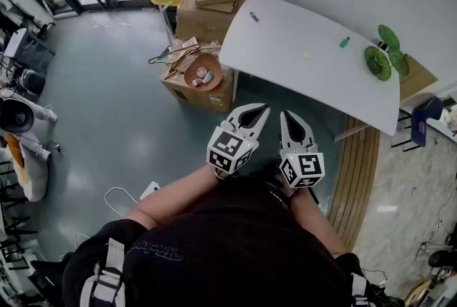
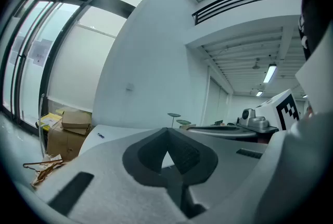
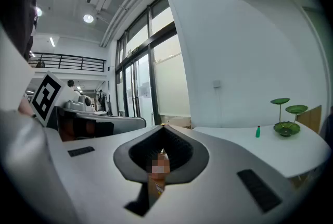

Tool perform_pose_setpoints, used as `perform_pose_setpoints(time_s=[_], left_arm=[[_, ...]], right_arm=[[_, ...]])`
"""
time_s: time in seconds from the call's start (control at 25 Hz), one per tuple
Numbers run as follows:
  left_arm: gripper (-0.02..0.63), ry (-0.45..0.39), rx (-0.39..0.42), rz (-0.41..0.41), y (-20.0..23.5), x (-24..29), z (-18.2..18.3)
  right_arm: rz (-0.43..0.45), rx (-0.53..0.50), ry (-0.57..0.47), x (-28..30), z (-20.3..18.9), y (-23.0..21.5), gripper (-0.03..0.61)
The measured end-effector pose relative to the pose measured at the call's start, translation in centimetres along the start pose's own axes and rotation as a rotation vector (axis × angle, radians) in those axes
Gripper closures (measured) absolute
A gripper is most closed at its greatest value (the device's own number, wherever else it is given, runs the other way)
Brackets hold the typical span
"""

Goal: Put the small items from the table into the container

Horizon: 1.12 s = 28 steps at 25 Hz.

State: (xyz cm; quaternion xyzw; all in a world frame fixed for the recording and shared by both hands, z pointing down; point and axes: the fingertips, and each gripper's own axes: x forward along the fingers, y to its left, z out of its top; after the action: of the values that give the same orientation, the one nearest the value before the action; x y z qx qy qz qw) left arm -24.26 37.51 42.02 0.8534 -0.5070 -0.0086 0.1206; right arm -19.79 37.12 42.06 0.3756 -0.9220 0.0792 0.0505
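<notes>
Head view: left gripper (image 1: pixel 260 111) and right gripper (image 1: pixel 288 116) near the body, short of the white surface (image 1: pixel 285 41). A green bottle (image 1: pixel 344 42) stands at its far right, and a bowl (image 1: pixel 203 72) sits on a box (image 1: pixel 208 96) to the left. Left gripper view: fingers (image 2: pixel 114 165) pressed together, empty; right gripper view: fingers (image 3: pixel 234 160) likewise together, empty.

from the head view, three small things on the white oval table (image 1: pixel 300 48) are too tiny for me to name: a green bit (image 1: pixel 344 42), a pale yellow speck (image 1: pixel 305 56) and a dark sliver (image 1: pixel 253 16). the round orange bowl (image 1: pixel 203 71) holds a jumble, perhaps little bottles. the table's edge hides part of the stacked brown cardboard boxes (image 1: pixel 207 9).
</notes>
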Motion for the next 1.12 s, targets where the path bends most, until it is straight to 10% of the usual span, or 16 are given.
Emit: perform_pose_setpoints(time_s=[0.44, 1.12], left_arm=[[0.609, -0.037, -0.019, -0.004, -1.1, 4.7, 0.9], [0.609, -0.019, -0.019, -0.080, -10.1, 23.4, 1.2]], right_arm=[[0.025, 0.040, -0.040, 0.0, 0.8, -5.1, 0.563], [-0.036, 0.102, -0.081, -3.4, 3.8, -25.5, 0.563]])
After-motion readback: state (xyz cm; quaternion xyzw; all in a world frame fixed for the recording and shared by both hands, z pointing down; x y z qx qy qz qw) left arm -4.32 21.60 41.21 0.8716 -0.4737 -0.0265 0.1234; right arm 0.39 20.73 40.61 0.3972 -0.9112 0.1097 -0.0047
